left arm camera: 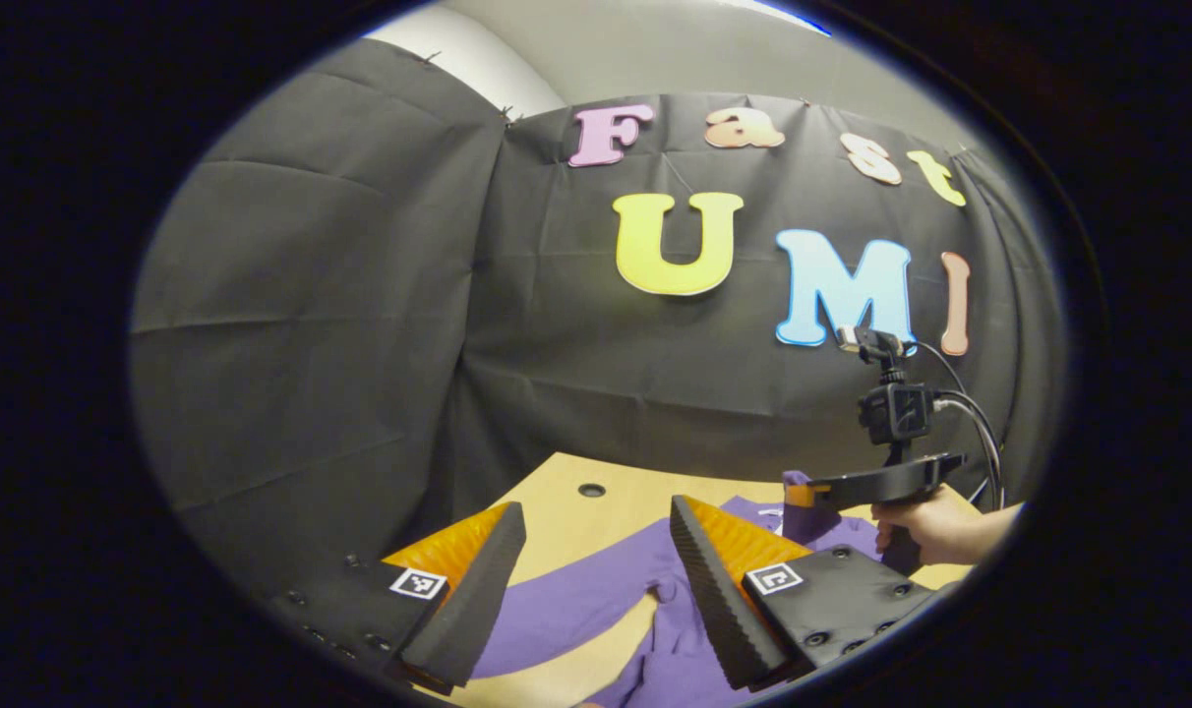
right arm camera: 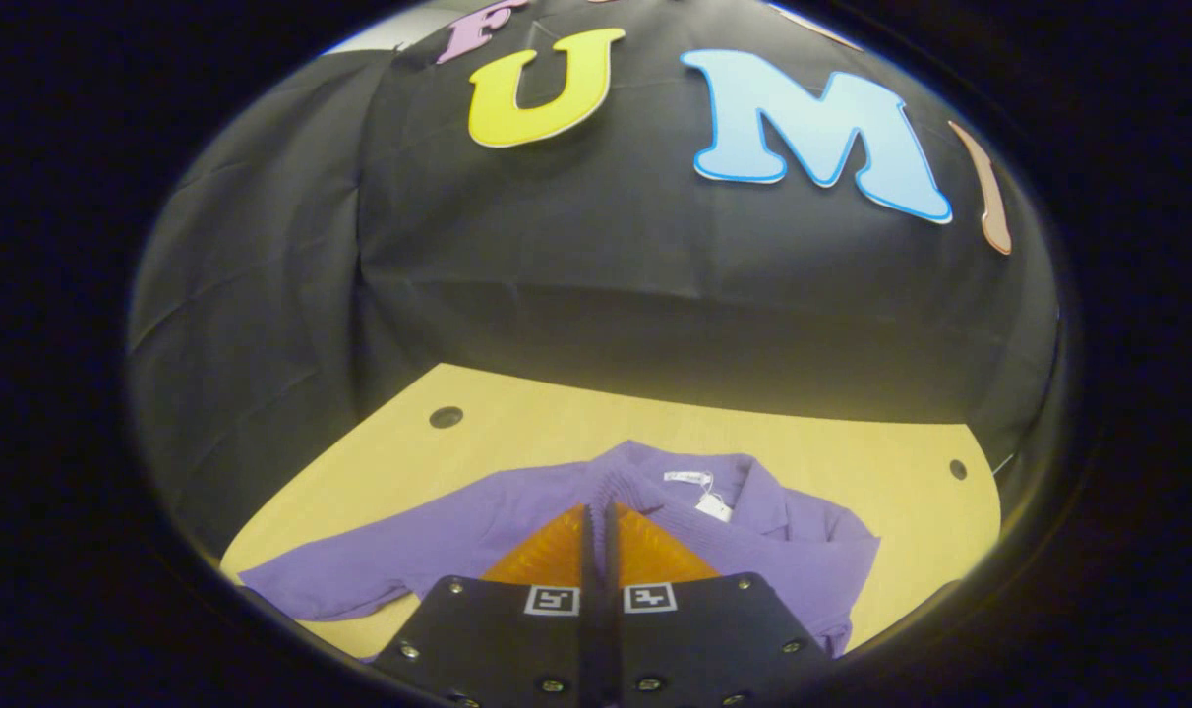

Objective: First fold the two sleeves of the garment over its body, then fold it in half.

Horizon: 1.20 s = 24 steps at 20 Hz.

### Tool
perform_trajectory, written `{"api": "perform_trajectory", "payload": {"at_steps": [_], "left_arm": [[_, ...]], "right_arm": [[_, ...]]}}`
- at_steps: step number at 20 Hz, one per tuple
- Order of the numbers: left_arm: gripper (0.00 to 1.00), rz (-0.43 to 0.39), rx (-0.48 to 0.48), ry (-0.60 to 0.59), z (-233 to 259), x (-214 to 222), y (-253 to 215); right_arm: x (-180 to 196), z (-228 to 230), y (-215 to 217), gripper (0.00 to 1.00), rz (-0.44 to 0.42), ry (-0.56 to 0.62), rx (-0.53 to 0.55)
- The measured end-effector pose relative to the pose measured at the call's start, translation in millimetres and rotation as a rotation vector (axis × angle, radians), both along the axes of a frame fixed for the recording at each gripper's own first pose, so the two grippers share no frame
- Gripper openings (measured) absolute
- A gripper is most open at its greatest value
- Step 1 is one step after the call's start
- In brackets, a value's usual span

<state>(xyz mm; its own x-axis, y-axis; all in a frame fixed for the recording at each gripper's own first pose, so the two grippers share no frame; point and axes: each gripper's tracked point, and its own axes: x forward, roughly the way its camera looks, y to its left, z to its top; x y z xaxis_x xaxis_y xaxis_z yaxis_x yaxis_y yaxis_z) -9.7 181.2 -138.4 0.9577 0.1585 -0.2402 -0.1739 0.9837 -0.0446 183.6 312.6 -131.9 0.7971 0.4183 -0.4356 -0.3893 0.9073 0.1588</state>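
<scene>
On the table (right arm camera: pixel 852 442) lies a purple garment (right arm camera: pixel 517 521). Right tongs (right arm camera: pixel 601 516) clenched on its fabric, left tongs (left arm camera: pixel 596 570) released above one sleeve (left arm camera: pixel 566 610); best fold flat.

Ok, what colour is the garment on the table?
Purple garment, plain; clearest in the right gripper view.

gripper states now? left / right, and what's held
Left gripper: open, holding nothing, above the purple garment.
Right gripper: fingers closed together over the garment; a pinched fold cannot be told.

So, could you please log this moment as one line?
left tongs: open above purple garment | right tongs: shut, cloth grip unclear | garment on wooden table
</scene>
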Motion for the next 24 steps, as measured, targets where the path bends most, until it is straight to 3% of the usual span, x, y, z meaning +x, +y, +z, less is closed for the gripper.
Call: {"api": "perform_trajectory", "payload": {"at_steps": [6, 9, 10, 11, 12, 13, 15, 20, 24], "left_arm": [[0.95, 0.001, 0.001, 0.003, -3.1, -9.8, 0.9], [0.95, 0.014, 0.002, 0.008, -6.9, -15.4, 4.2], [0.95, 0.021, 0.005, 0.010, -8.2, -16.4, 6.4], [0.95, 0.026, 0.005, 0.013, -9.4, -18.4, 7.5], [0.95, 0.031, 0.003, 0.015, -10.1, -20.2, 9.0], [0.95, 0.035, 0.003, 0.016, -10.6, -22.0, 9.3], [0.95, 0.042, 0.009, 0.016, -11.2, -24.3, 9.0], [0.95, 0.057, 0.014, 0.027, -19.5, -29.8, 7.4], [0.94, 0.116, -0.003, 0.045, -31.2, -34.5, 15.2]], "right_arm": [[-10.9, -24.7, 22.0, 0.03, 0.046, 0.046, -0.069], [-17.7, -25.0, 26.7, 0.09, 0.066, 0.030, -0.090], [-20.0, -22.8, 28.4, 0.16, 0.075, 0.025, -0.086], [-23.0, -21.0, 29.3, 0.31, 0.080, 0.020, -0.085], [-25.1, -18.7, 28.8, 0.37, 0.080, 0.013, -0.089], [-27.4, -15.2, 28.1, 0.61, 0.081, 0.002, -0.091], [-31.7, -10.2, 23.8, 0.77, 0.079, -0.016, -0.097], [-47.9, 19.3, 8.6, 0.77, 0.068, -0.063, -0.054], [-62.3, 56.9, -13.7, 0.77, 0.055, -0.133, -0.015]]}}
